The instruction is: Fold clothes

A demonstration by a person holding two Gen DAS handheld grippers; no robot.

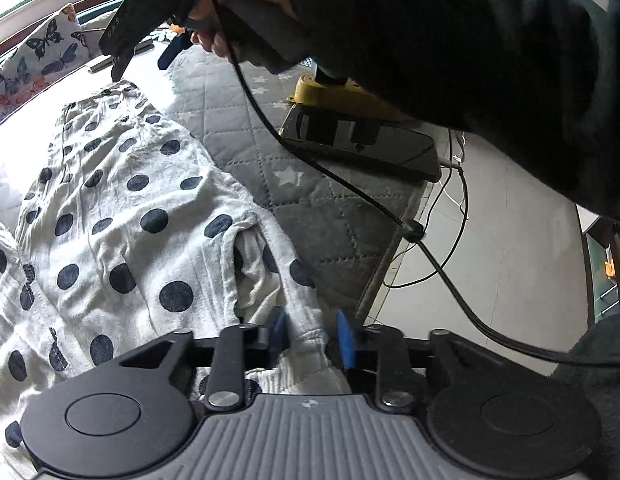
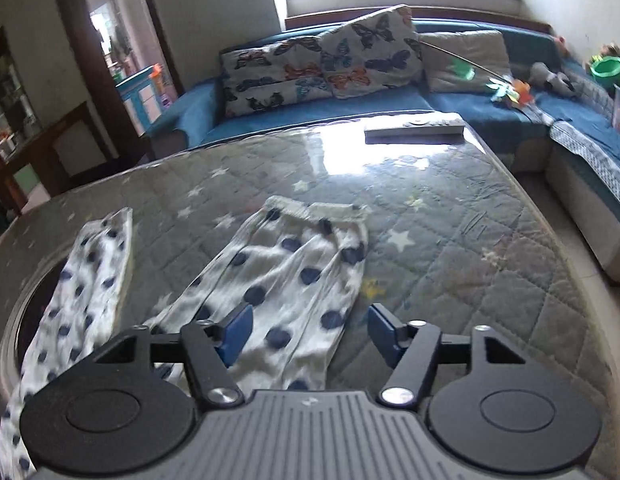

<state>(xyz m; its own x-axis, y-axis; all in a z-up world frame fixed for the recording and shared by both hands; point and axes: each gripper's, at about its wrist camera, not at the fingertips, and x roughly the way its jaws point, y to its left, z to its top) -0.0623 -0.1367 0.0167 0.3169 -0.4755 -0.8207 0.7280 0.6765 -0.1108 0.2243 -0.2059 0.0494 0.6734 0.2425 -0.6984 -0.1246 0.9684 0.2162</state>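
White trousers with dark blue dots (image 1: 121,200) lie spread on a grey quilted cover with stars (image 1: 310,208). At the bottom of the left wrist view, a ribbed cuff of these trousers sits between the blue pads (image 1: 346,340) of my left gripper (image 1: 312,336), which press on it. In the right wrist view the trousers (image 2: 293,264) stretch away to their waistband (image 2: 318,208), with a second leg (image 2: 93,276) to the left. My right gripper (image 2: 310,332) hangs open above the near leg. A hand holds that right gripper (image 1: 143,62) at the top of the left wrist view.
A dark phone (image 1: 358,148) rests on a yellow object (image 1: 338,92) near the cover's right edge, with cables hanging to the tiled floor (image 1: 510,240). A grey remote (image 2: 414,130) lies at the far edge. Behind stands a blue sofa (image 2: 390,104) with butterfly cushions (image 2: 322,64) and toys.
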